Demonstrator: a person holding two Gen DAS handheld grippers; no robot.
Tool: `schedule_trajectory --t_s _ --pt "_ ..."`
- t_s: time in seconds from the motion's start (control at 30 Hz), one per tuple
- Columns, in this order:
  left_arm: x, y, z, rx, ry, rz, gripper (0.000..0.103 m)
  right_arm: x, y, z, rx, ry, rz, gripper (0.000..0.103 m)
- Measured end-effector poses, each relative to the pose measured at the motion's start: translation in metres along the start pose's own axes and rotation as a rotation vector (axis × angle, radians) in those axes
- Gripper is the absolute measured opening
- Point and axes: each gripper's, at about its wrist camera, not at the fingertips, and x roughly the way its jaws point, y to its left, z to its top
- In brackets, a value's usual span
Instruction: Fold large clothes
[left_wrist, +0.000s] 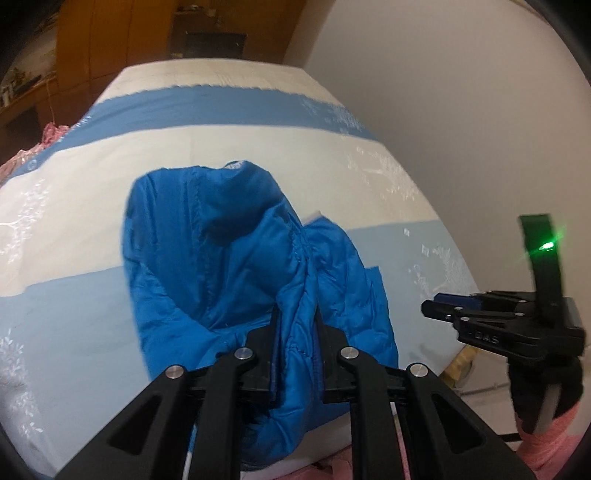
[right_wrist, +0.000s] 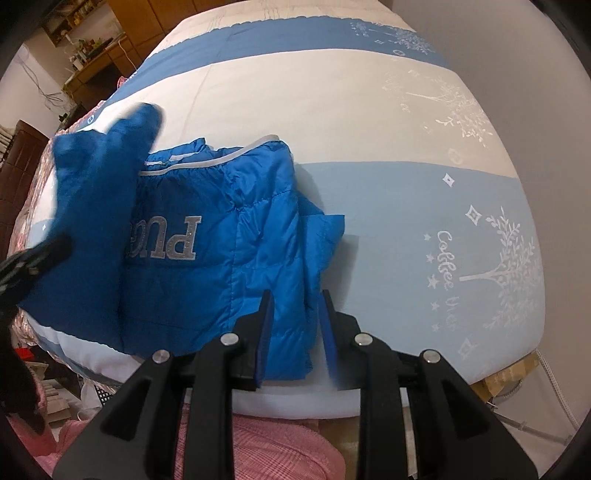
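A puffy, quilted blue jacket (right_wrist: 236, 229) with glittery grey lettering lies on a bed (right_wrist: 369, 110) covered in a smooth sheet of blue and cream bands. The left gripper (left_wrist: 295, 332) pinches a stitched fold of it, lifting a sleeve. The right gripper (right_wrist: 295, 321) hangs over the hem, its flat fingers apart, pressing nothing.

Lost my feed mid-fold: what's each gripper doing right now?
Left gripper: shut on the blue jacket, lifting a fold.
Right gripper: open, holding nothing.
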Motion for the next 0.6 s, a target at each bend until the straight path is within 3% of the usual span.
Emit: schedule_trajectory --t_s 0.33,0.6 --pt "0.072 -0.015 -0.011 -0.003 0.119 -0.029 0.013 0.012 -0.018 -0.002 0.003 0.022 0.017 0.026" --pt "0.101 -0.006 -0.022 -0.05 0.149 -0.08 0.014 0.022 -0.022 0.001 -0.005 0.037 0.035 0.026"
